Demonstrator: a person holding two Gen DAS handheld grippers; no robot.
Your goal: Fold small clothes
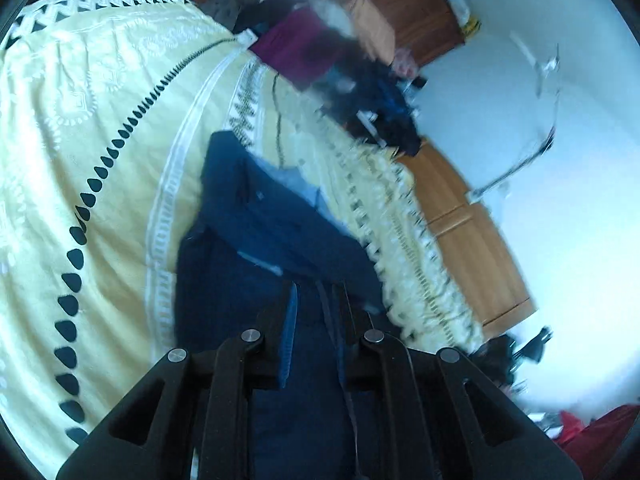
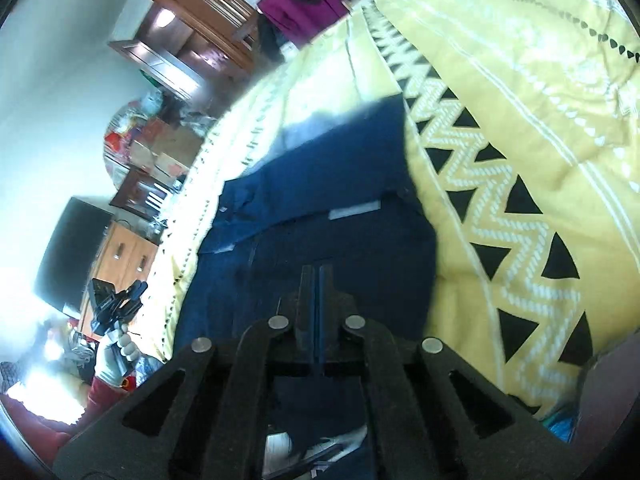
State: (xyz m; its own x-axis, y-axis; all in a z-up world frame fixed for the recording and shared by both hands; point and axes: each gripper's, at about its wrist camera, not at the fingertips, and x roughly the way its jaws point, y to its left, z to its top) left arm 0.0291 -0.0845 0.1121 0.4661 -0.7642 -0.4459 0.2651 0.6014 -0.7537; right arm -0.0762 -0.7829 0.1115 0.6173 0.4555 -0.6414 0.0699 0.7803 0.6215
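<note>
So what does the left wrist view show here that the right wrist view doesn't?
Only the left wrist view shows the left gripper, its fingers apart around the navy garment's drawstring edge, plus a blurred ceiling fan. Only the right wrist view shows the right gripper shut on the garment, a dark screen and a gloved hand. Both show the garment on the yellow patterned bedspread and a magenta cloth.

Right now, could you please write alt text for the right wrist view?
The right hand-held gripper is pinched shut on a navy blue garment lying on a yellow patterned bedspread. Wooden cabinets and clutter blur at the left.
</note>
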